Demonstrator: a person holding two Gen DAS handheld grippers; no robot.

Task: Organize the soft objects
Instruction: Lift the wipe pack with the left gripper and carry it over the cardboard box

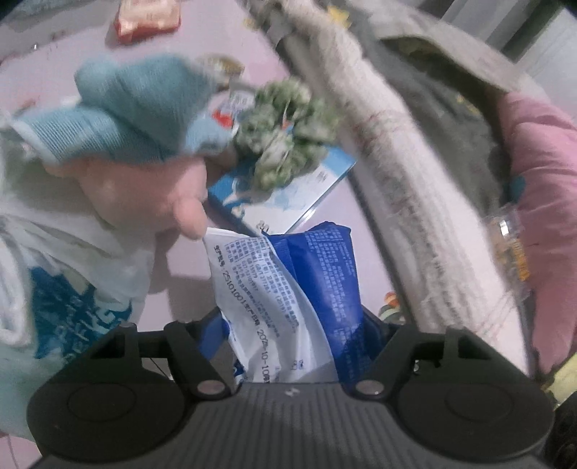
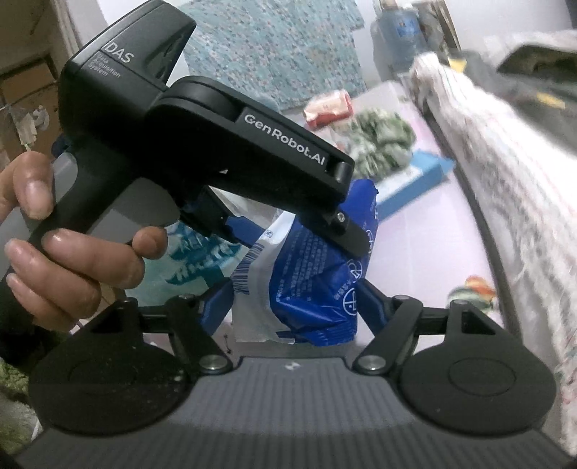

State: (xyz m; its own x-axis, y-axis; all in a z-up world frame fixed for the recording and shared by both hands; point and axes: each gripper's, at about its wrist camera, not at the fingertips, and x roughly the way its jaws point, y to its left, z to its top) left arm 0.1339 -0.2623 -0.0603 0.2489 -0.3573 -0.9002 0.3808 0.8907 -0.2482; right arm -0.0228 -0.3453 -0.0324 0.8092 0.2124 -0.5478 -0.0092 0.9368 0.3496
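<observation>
A crumpled blue and white soft pack (image 1: 288,288) stands upright between the blue fingers of my left gripper (image 1: 290,328), filling the gap from side to side. My right gripper (image 2: 292,306) has the same pack (image 2: 310,288) between its fingers lower down, pressed on both sides. The left gripper's black body (image 2: 202,144) reaches down onto the pack from the upper left, with a person's hand (image 2: 54,252) on its handle. A pink plush toy in a blue knit hat (image 1: 144,119) lies behind the pack, and a fluffy green bundle (image 1: 288,133) rests on a flat blue box (image 1: 288,202).
A pink sheet (image 1: 180,259) covers the surface. A white garment with blue print (image 1: 72,288) lies left. A rolled whitish blanket (image 1: 389,162), grey cloth (image 1: 461,108) and pink cloth (image 1: 541,216) run along the right. A red packet (image 1: 148,18) lies far back.
</observation>
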